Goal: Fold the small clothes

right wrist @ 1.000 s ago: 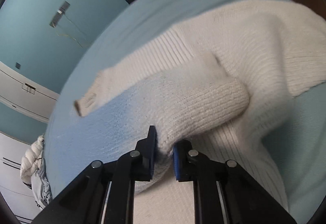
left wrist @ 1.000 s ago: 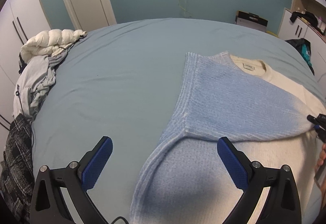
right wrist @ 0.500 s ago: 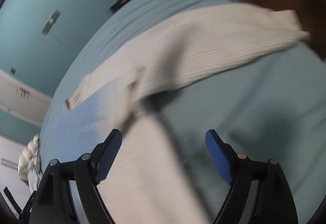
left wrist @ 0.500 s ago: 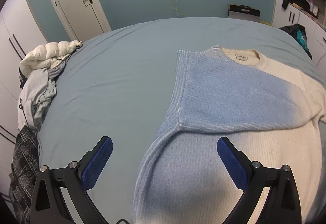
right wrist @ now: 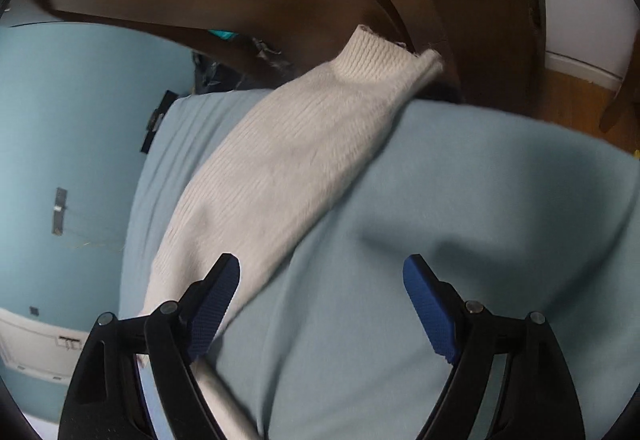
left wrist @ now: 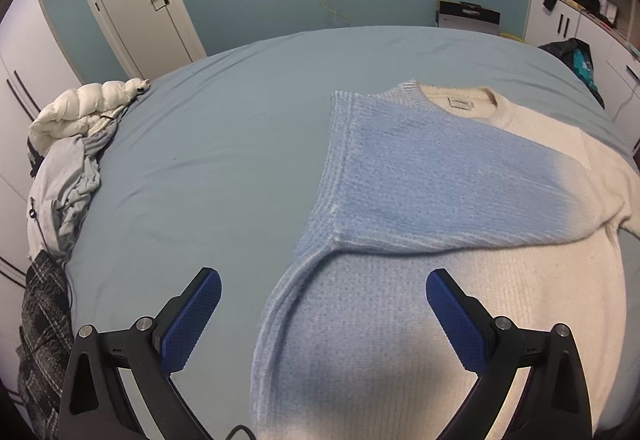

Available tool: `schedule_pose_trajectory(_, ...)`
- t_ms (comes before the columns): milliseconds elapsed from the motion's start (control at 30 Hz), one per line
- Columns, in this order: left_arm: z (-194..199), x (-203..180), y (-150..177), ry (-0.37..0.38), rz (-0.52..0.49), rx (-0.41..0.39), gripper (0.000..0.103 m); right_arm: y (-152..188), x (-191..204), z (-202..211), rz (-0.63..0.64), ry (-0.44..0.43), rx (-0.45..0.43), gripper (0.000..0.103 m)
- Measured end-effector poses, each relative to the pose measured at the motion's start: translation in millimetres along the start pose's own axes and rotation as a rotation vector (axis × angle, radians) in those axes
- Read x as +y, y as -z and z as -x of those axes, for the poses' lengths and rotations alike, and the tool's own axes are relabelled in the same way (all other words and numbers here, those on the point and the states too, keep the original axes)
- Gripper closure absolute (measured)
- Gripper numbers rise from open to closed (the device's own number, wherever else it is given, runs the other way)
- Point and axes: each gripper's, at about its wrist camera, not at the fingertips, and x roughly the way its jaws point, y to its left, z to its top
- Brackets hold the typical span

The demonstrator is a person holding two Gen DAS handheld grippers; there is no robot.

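Right wrist view: my right gripper (right wrist: 322, 304), jaws just opened and holding nothing, faces the cream sleeve (right wrist: 288, 164), whose long axis runs from its left finger (right wrist: 212, 304) up to the cuff (right wrist: 380, 52) hanging off the bed (right wrist: 460, 220) edge. Left wrist view: my left gripper (left wrist: 320, 316), pads apart, hovers over the sweater (left wrist: 420, 240) hem, farther from that sleeve; a clothes pile (left wrist: 68, 168) lies well apart, nothing obstructs

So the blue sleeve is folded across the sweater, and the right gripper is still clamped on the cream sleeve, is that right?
Not quite. The blue sleeve is folded across the sweater, but the right gripper has let go: the right wrist view shows its jaws wide apart, having just opened, with the cream sleeve lying loose on the bed.
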Motion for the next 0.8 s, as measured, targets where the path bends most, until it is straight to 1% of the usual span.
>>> schedule_pose_trajectory(100, 0, -4, -1, 0.010, -0.011, -0.001, 0.000, -15, 10, -32, -0.069, 0.015, -0.023, 0.022)
schedule_pose_trajectory(133, 0, -5, -1, 0.015, -0.015, -0.002, 0.000, -22, 15, -44, -0.083, 0.024, -0.040, 0.025)
schedule_pose_trajectory(167, 0, -7, -1, 0.019, -0.022, 0.000, 0.000, -28, 17, -39, -0.084, 0.035, -0.049, 0.032)
schedule_pose_trajectory(200, 0, -8, -1, 0.022, -0.027, 0.002, 0.000, -35, 20, -48, -0.080, 0.054, -0.059, 0.037)
schedule_pose_trajectory(233, 0, -10, -1, 0.026, -0.034, 0.004, 0.000, -41, 25, -55, -0.074, 0.068, -0.058, 0.046)
schedule_pose_trajectory(333, 1, -17, -1, 0.037, -0.052, 0.006, 0.000, -56, 33, -72, -0.075, 0.106, -0.052, 0.047)
schedule_pose_trajectory(400, 1, -21, 0, 0.033, -0.070, 0.003, 0.000, -66, 40, -71, -0.069, 0.109, -0.073, 0.068)
schedule_pose_trajectory(433, 2, -23, 0, 0.032, -0.077, 0.003, 0.000, -70, 44, -73, -0.051, 0.127, -0.069, 0.092)
schedule_pose_trajectory(467, 3, -24, 0, 0.034, -0.082, 0.003, 0.000, -75, 49, -76, -0.008, 0.157, -0.060, 0.094)
schedule_pose_trajectory(500, 4, -24, 0, 0.037, -0.083, 0.003, 0.000, -78, 53, -77, 0.032, 0.166, -0.068, 0.095)
schedule_pose_trajectory(533, 5, -25, 0, 0.040, -0.081, 0.002, 0.000, -80, 62, -73, 0.088, 0.174, -0.100, 0.096)
schedule_pose_trajectory(567, 6, -24, -1, 0.042, -0.079, 0.000, 0.000, -82, 75, -66, 0.161, 0.191, -0.154, 0.096)
schedule_pose_trajectory(633, 8, -23, -2, 0.042, -0.072, -0.008, 0.000, -78, 96, -51, 0.270, 0.203, -0.232, 0.096)
schedule_pose_trajectory(767, 12, -16, -3, 0.028, -0.046, -0.027, 0.000, -74, 147, -8, 0.452, 0.184, -0.377, 0.097)
schedule_pose_trajectory(800, 12, -13, -3, 0.025, -0.038, -0.029, 0.000, -72, 166, 7, 0.523, 0.190, -0.420, 0.097)
